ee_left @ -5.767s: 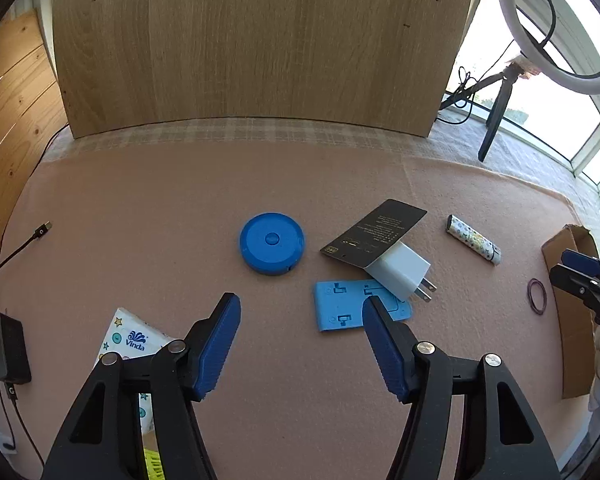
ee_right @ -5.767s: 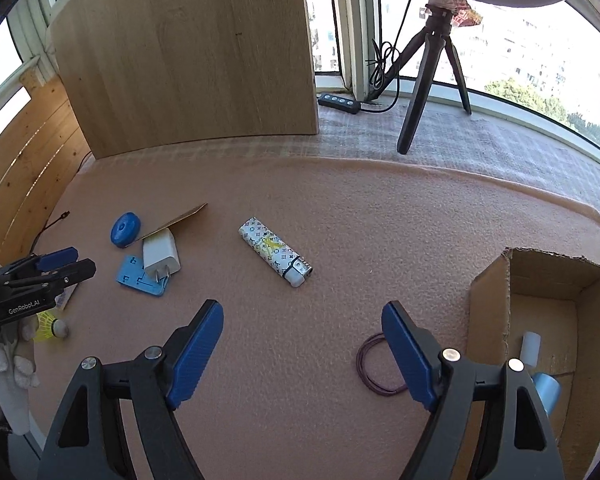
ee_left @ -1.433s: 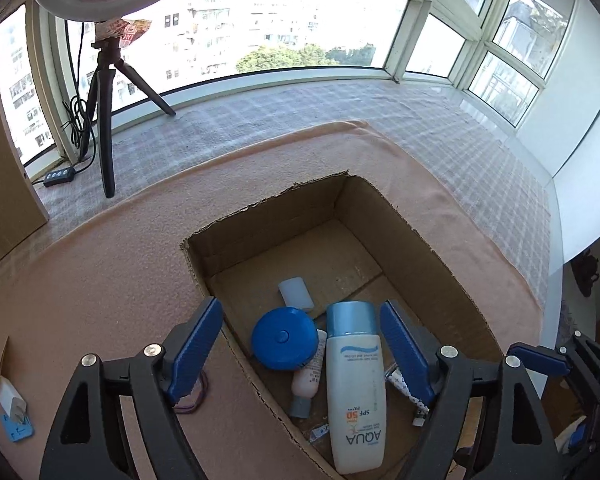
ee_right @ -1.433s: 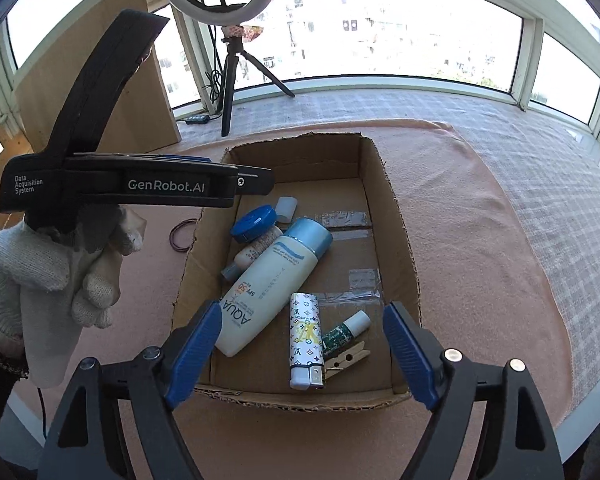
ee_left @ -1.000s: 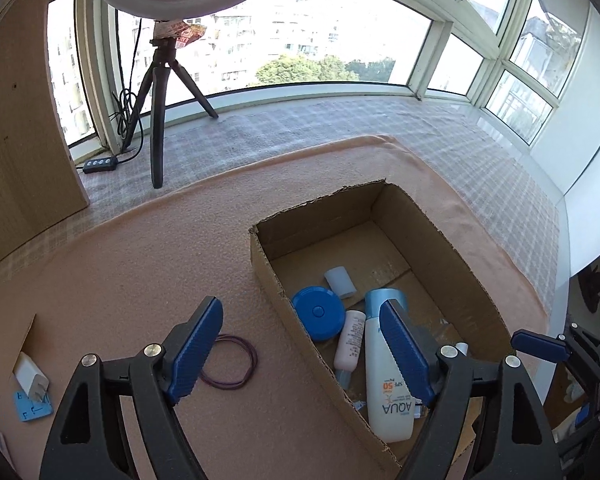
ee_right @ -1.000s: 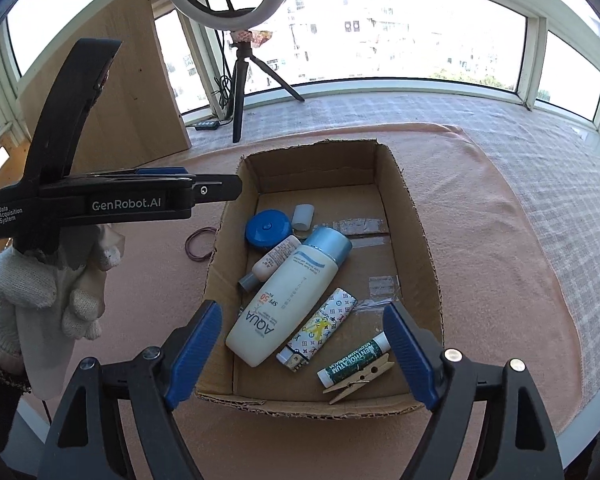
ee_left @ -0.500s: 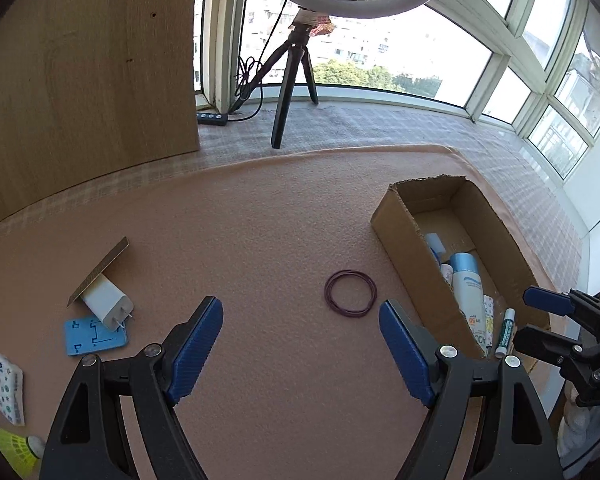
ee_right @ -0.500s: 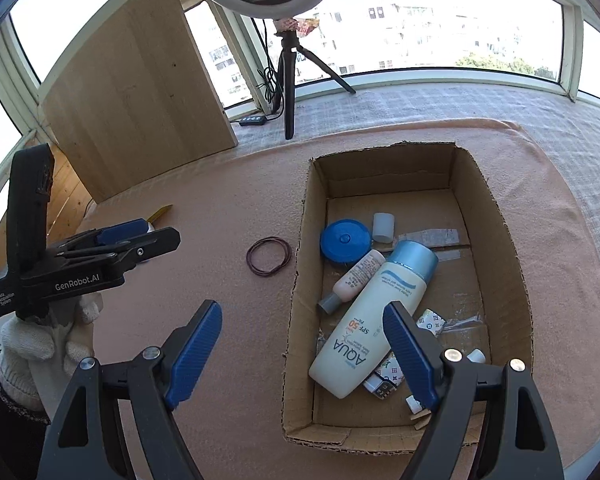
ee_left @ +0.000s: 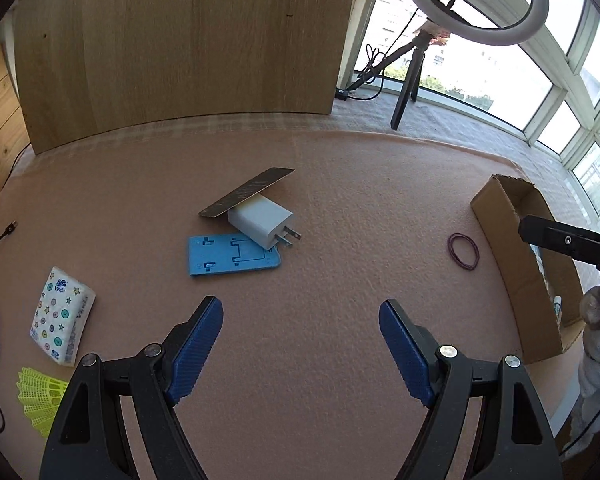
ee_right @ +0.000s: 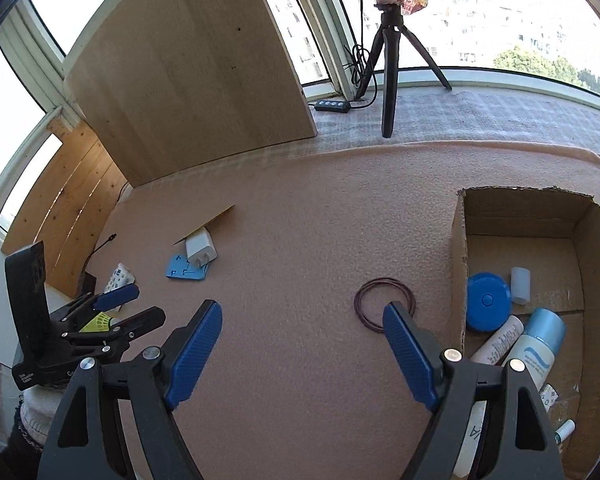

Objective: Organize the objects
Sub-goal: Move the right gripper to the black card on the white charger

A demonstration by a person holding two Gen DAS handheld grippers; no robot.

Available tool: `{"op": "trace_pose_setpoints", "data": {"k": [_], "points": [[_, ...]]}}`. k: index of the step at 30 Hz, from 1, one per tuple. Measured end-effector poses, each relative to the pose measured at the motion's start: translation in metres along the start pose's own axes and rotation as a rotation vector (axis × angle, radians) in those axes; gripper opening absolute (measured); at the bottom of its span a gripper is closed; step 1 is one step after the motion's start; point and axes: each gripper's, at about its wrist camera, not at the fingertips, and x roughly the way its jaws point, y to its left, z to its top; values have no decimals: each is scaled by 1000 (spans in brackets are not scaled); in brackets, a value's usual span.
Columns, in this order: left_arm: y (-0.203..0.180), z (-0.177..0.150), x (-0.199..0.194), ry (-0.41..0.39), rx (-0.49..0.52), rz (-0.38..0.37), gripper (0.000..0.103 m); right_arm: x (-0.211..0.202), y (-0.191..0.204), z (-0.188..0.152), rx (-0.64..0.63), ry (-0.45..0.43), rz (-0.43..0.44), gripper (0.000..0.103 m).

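While both grippers gape, ribbed blue pads [ee_left: 196, 350] flank felt w/ boxy white charger [ee_left: 260, 220].

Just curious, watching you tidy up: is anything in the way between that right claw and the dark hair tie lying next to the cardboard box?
Nothing visible. The right claw hangs open just short of the hair tie, with only bare pink mat between them.

1 box [ee_right: 458, 236] | 1 charger [ee_left: 260, 219] | 1 hair tie [ee_left: 464, 246] | 1 tissue pack [ee_left: 61, 321] | 1 shuttlecock [ee_left: 40, 394]
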Motion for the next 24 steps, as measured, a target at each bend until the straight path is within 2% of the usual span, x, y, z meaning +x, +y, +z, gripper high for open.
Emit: {"op": "trace_pose_setpoints", "data": {"k": [6,11,16,24], "points": [[24,-19,-27,-26,-3,48,83,47,36,29,-34,49,35,71],[40,-28,-41,-32,-30,44,83,90,65,49,-31,100,75,66],[57,-35,-50,-37,-68,53,83,131,78,63,31,147,105,55],[79,-43,-50,-20,-112,55,83,169,95,71,67,190,132,49]]}}
